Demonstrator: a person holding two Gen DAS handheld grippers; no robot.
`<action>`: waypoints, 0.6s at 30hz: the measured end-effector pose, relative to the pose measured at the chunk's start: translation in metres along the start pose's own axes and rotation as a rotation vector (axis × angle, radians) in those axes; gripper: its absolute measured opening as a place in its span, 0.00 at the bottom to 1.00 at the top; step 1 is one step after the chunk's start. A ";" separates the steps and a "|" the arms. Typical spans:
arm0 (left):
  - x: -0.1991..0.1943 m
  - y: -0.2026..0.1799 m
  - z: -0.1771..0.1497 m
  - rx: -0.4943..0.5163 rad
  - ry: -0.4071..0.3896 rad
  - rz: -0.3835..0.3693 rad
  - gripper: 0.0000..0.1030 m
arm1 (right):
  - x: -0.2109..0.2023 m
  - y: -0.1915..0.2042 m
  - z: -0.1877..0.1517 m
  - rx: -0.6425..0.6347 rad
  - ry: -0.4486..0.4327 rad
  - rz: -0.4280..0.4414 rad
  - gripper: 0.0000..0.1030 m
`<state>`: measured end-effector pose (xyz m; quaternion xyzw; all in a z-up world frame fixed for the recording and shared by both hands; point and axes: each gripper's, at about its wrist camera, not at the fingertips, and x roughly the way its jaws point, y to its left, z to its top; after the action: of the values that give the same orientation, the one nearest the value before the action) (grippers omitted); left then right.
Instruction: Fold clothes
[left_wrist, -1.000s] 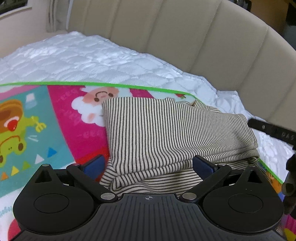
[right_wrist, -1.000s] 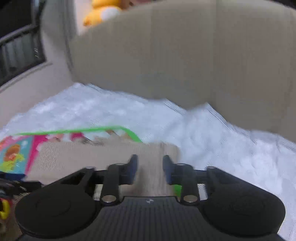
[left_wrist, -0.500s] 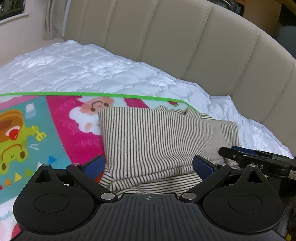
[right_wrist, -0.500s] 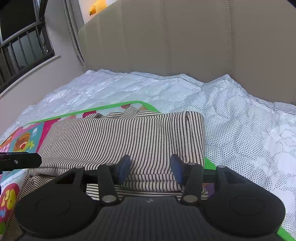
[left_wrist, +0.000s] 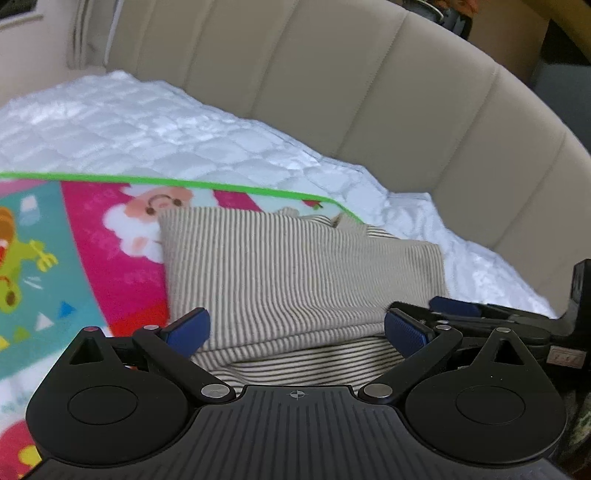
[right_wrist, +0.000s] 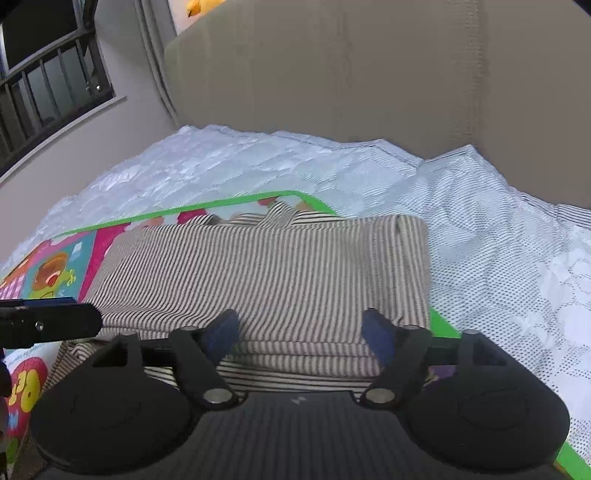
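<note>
A folded beige-and-dark striped garment (left_wrist: 295, 266) (right_wrist: 273, 269) lies on a colourful cartoon play mat (left_wrist: 92, 251) (right_wrist: 55, 273). My left gripper (left_wrist: 295, 326) stands open over the garment's near folded edge, its blue pads (left_wrist: 188, 328) wide apart and not pressing the cloth. My right gripper (right_wrist: 301, 334) hovers over the garment's near right part; its jaws are opening, with cloth below them but nothing pinched. The right gripper's fingers (left_wrist: 461, 314) show at the right edge of the left wrist view. The left gripper's finger (right_wrist: 48, 325) reaches in from the left of the right wrist view.
The mat lies on a white quilted bed cover (left_wrist: 147, 133) (right_wrist: 498, 258). A beige padded headboard (left_wrist: 369, 92) (right_wrist: 369, 74) curves behind. A window with bars (right_wrist: 44, 81) and a curtain (right_wrist: 155, 62) stand at the far left.
The right gripper has opened wider and come lower, closer over the garment's near edge. The left gripper has stayed open at about the same spot.
</note>
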<state>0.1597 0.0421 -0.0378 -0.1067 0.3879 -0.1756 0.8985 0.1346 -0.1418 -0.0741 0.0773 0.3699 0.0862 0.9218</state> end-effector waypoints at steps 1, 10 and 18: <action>0.002 0.001 -0.001 -0.006 0.005 -0.007 1.00 | 0.000 0.002 0.000 0.002 0.004 0.006 0.84; 0.013 0.010 -0.007 -0.023 0.041 -0.011 1.00 | -0.001 0.007 -0.001 0.042 0.028 0.065 1.00; 0.014 0.013 -0.009 -0.037 0.049 -0.022 1.00 | 0.000 0.012 -0.004 0.011 0.030 0.049 1.00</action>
<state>0.1650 0.0482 -0.0571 -0.1230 0.4117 -0.1808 0.8847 0.1302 -0.1298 -0.0747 0.0900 0.3822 0.1079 0.9133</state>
